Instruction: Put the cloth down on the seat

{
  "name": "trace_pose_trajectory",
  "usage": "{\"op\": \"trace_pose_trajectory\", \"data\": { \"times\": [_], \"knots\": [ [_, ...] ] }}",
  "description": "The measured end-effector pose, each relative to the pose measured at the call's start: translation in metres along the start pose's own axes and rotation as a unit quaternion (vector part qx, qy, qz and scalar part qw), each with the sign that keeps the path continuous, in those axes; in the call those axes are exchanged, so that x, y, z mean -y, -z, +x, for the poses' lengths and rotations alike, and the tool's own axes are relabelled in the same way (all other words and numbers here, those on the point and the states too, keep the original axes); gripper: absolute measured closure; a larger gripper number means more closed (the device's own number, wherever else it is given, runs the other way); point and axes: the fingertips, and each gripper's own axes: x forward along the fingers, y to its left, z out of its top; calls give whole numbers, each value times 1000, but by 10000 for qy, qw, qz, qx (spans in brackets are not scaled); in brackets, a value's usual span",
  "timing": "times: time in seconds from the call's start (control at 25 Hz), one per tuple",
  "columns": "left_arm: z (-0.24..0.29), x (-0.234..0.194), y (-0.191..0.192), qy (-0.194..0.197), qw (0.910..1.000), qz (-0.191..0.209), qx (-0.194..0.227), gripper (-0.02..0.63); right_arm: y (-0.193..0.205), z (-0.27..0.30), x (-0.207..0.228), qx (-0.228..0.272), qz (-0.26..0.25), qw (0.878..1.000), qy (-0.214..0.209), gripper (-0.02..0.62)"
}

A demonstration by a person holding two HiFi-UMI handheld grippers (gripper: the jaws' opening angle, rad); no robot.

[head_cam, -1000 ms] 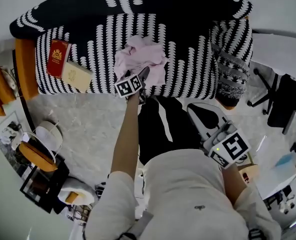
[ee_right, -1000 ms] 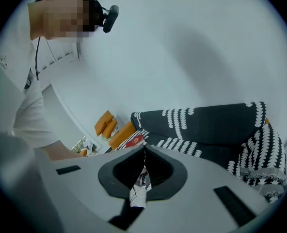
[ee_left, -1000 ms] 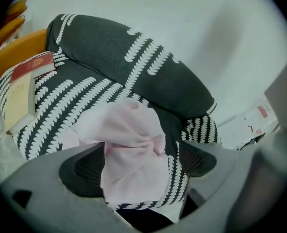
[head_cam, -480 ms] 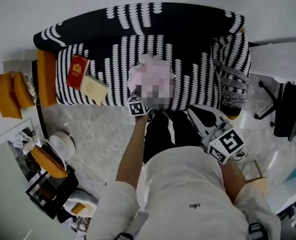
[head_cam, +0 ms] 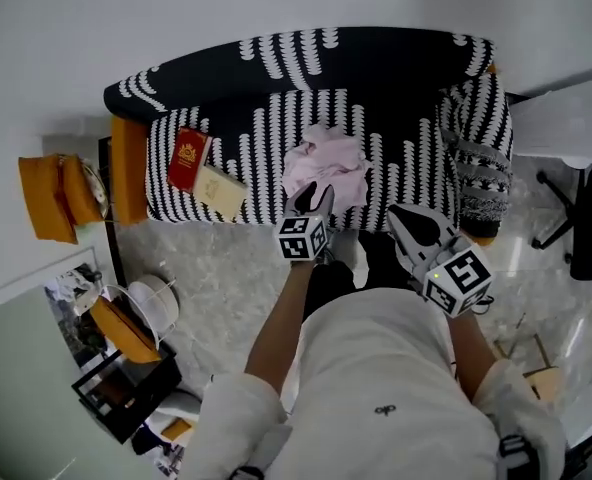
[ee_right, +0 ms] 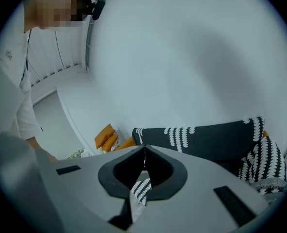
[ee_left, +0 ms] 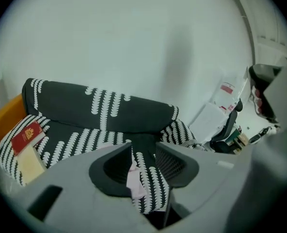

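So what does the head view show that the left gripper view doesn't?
Only the head view: the person's white-shirted torso, the right tongs, and the whole crumpled pink cloth lying on the seat. Only the left gripper view: the gap between the left tongs' jaws, which have just been closing, nothing gripped. Both: the black-and-white patterned sofa, the red book and the cream box.

The head view looks steeply down from high up at the sofa [head_cam: 376, 68] and the floor [head_cam: 216, 258] by its front edge. Both gripper views sit lower and nearer, facing the sofa's back and the wall [ee_left: 134, 42]. All share the sofa
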Motion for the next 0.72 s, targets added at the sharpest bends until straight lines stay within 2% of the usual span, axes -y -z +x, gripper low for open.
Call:
{"op": "trace_pose_trajectory", "data": {
  "times": [0.12,0.4,0.72],
  "knots": [
    [-21,3,-9,6,9998,99,173,488,1,-1,-7,95,3,9999,55,586],
    [-67,2,-10,78,9989,195,431,554,14,-7,-33,229,-15,9993,287,586],
    [-143,-15,-1,434,9946,384,862,584,28,2,-110,440,-204,9973,545,586]
  ]
}}
